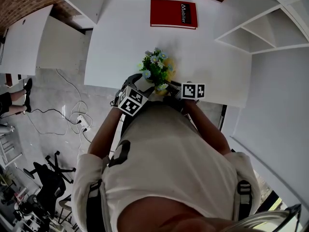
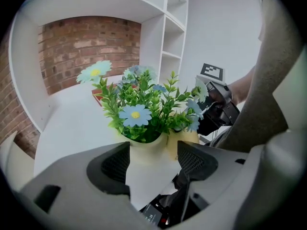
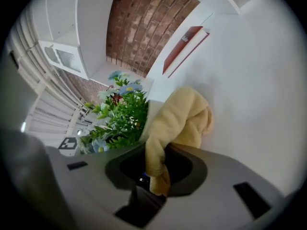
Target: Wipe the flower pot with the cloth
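Flower pot (image 2: 146, 152) stands at the near edge of the white table (image 1: 125, 33), between both grippers. Left gripper (image 2: 153, 159): jaws wide, pads clasping the pot's pale sides just under the rim. Right gripper (image 3: 156, 169): nipped nearly closed on a yellow cloth (image 3: 180, 119), which is bunched against the pot wall. Pot looks light, rigid and smooth, so probably tippy. Grip the body, not the artificial flowers (image 2: 139, 109). Cloth soft, floppy.
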`<state>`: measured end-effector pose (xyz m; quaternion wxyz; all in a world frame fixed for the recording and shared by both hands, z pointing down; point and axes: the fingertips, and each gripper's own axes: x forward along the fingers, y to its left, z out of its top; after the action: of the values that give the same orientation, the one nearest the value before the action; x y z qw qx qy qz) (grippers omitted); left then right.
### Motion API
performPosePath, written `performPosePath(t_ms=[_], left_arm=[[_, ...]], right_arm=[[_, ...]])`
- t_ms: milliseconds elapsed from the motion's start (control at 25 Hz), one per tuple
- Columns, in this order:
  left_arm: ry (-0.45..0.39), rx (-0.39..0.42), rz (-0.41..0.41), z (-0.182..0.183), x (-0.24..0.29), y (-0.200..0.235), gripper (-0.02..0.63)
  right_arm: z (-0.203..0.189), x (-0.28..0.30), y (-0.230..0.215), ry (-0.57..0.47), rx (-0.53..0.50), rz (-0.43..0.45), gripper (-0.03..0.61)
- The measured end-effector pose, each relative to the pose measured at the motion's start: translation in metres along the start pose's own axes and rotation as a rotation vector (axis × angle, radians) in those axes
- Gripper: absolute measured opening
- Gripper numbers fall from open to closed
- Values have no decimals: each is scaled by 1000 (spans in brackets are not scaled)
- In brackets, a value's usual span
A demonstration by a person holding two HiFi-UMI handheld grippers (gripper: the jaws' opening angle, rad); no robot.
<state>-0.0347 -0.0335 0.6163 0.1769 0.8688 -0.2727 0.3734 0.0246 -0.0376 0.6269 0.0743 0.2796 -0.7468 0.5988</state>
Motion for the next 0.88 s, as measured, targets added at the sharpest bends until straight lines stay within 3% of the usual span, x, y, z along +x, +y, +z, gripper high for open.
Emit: performPosePath(t_ms=[200, 440, 720, 880], left_arm=[[8, -20, -15, 0, 2, -9, 319], [-11, 27, -62, 3, 6, -27, 316], [80, 146, 49, -4, -2, 31, 322], [76, 192, 4, 5, 8, 38, 327]], right_arm=[[5, -6, 0, 14, -71, -39, 101], [43, -27, 7, -146, -99, -37, 101], [55, -32, 7, -171, -104, -25, 101], [53, -29, 5, -171, -99, -31, 101]])
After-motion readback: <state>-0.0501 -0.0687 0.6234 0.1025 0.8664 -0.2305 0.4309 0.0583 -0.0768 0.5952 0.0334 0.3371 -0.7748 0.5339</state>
